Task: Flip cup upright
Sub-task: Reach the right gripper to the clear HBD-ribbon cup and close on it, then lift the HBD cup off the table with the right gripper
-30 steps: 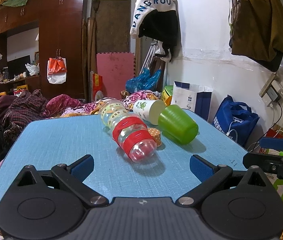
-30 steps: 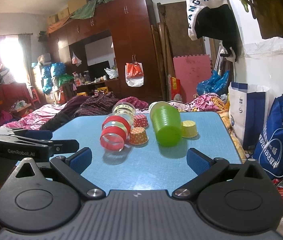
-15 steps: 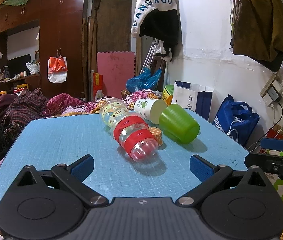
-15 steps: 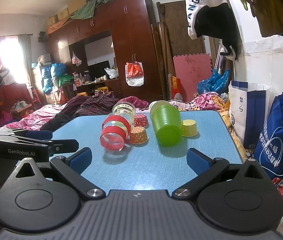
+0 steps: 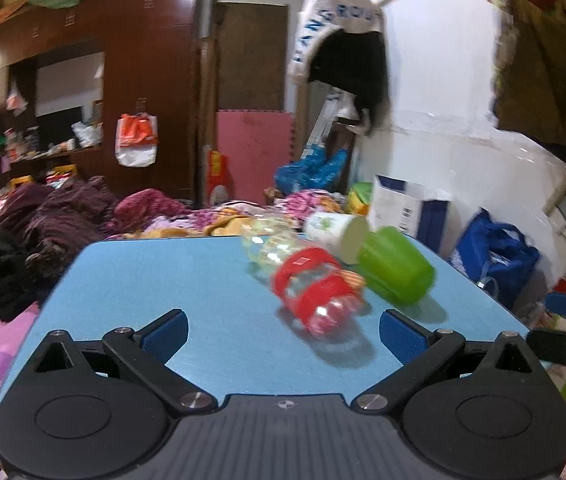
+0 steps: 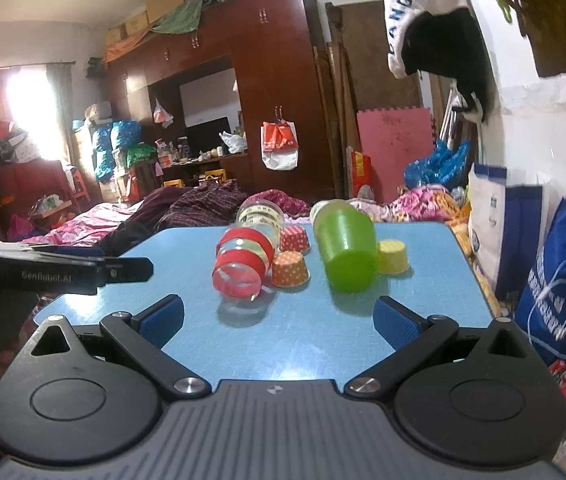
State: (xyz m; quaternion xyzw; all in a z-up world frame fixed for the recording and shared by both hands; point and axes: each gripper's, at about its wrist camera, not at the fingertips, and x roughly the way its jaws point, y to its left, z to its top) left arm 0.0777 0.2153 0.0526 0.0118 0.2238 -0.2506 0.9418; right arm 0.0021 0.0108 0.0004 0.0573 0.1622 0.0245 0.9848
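Note:
A green plastic cup (image 6: 346,246) lies on its side on the blue table (image 6: 303,332), its base toward me in the right wrist view; it also shows in the left wrist view (image 5: 397,266). My right gripper (image 6: 278,322) is open and empty, short of the cup. My left gripper (image 5: 281,330) is open and empty near the table's front edge, and shows at the left of the right wrist view (image 6: 83,270). A white paper cup (image 5: 337,230) lies on its side behind the green one.
A clear bottle with red bands (image 6: 243,266) lies left of the green cup. Small paper baking cups stand around it: orange (image 6: 290,268), red (image 6: 294,239), yellow (image 6: 393,256). A blue bag (image 6: 563,280) and white bag (image 6: 495,220) stand right of the table.
The left wrist view has swung left and blurred, so the cups sit further right in it. The right gripper has edged slightly closer to the green cup. Both stay open.

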